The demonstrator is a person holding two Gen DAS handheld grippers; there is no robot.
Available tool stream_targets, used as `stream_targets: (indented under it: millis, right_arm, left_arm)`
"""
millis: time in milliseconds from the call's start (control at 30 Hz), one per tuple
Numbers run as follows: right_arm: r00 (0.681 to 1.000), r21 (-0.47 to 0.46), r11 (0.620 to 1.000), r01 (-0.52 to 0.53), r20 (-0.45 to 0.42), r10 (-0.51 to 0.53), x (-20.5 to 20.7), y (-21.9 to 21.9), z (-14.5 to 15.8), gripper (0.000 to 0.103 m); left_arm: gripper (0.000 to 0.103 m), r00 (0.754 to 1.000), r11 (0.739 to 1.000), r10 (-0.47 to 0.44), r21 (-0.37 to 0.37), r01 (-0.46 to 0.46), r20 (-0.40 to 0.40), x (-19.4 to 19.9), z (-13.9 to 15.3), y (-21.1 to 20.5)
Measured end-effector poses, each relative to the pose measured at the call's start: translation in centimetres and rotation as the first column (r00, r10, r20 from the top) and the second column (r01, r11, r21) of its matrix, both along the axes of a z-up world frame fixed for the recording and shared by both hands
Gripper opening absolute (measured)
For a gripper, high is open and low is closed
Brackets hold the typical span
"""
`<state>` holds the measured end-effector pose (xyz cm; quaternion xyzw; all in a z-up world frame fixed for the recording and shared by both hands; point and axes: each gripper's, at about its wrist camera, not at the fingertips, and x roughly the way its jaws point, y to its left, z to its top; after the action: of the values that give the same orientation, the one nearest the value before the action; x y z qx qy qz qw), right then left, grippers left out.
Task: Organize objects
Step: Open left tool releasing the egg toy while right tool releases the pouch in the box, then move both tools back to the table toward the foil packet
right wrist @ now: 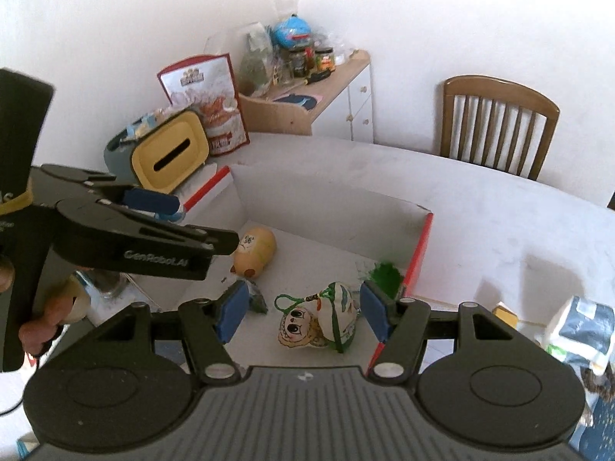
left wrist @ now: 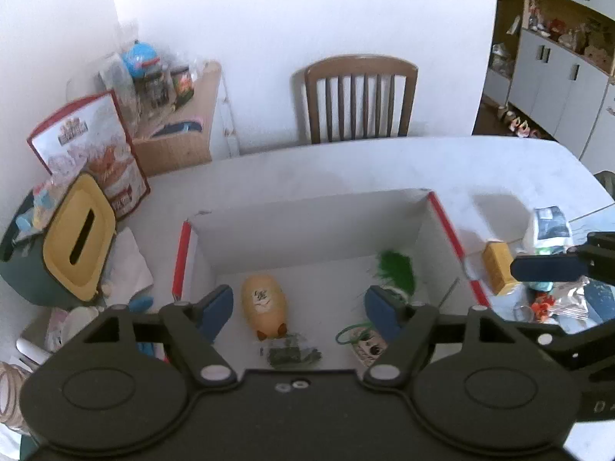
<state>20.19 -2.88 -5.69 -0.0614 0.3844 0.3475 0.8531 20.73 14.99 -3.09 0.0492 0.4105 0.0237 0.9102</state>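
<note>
"GenRobot.AI" reads along the left tool (right wrist: 230,244), seen only from the right tool (right wrist: 298,313); both hover wide and empty above the box (left wrist: 307,238), where the doll (right wrist: 319,320) lies.

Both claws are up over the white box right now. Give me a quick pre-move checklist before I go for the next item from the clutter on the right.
1. Left claw empty: ok, blue pads apart, nothing between them.
2. Right claw empty: ok, pads apart, the cartoon-face pouch lies on the box floor below.
3. Items already inside the white box: ok, yellow pig toy, green tuft and dark packet rest on its floor.
4. Claws clear of each other: ok, the right one is off to the side in the left view.
5. Next target reachable: cannot tell, the yellow carton stands outside the right wall among crowded packets.
6. Box floor space left: ok, bare area near the back wall.
</note>
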Motion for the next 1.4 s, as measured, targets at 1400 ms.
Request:
stream_targets:
  millis: [1400]
  right_arm:
    - [0.989,0.155,0.979,0.132,0.043,-0.140,-6.3,-20.4,1.2,0.086]
  left_arm:
    - [0.103,0.995,0.996,-0.071,-0.044,0.074,0.066,-6.2,0.4,-14.9]
